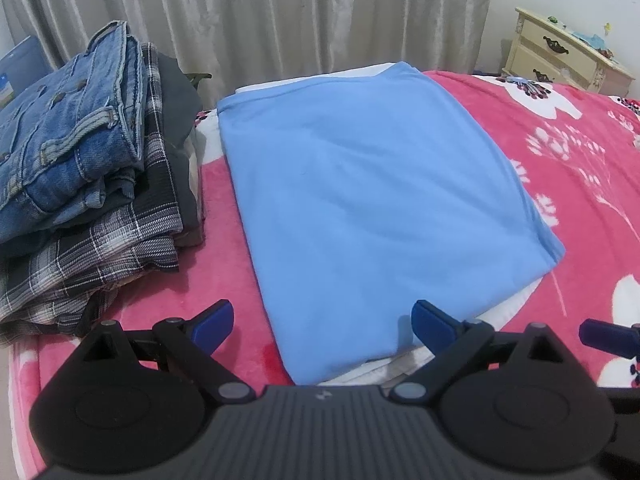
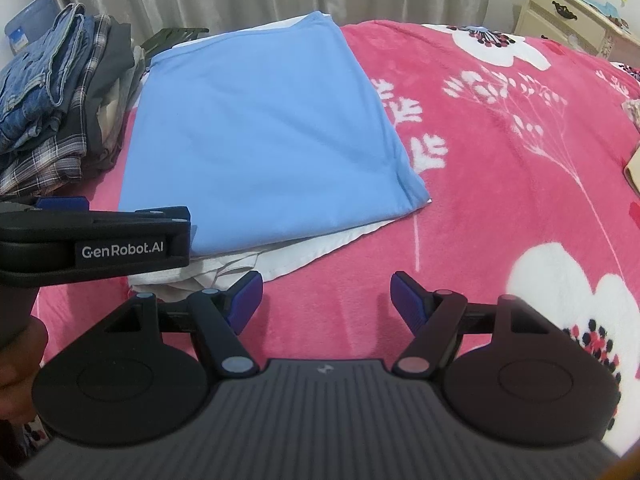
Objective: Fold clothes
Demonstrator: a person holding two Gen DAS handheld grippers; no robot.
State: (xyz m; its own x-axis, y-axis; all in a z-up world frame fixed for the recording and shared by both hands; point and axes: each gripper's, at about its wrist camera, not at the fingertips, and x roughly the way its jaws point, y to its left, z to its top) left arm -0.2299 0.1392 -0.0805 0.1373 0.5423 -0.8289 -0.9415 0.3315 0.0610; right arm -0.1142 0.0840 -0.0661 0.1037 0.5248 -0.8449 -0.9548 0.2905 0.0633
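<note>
So there's a light blue garment (image 1: 360, 208) folded into a neat rectangle, lying flat on the bed's pink floral blanket (image 2: 520, 168), with a white garment (image 2: 320, 248) poking out from under its near edge. Off to its left sits a stack of folded clothes (image 1: 88, 184), denim on top, plaid and dark stuff underneath, just beside the blue one but not touching as far as I can see. Left claw (image 1: 323, 326) hangs over the near edge of the blue piece, jaws spread wide, nothing between them. Right claw (image 2: 326, 300) is spread wide too, over bare blanket just right of the white corner, gripping nothing. Grey curtain (image 1: 280, 12) behind the bed, cream nightstand (image 1: 568, 56) in the far right corner
</note>
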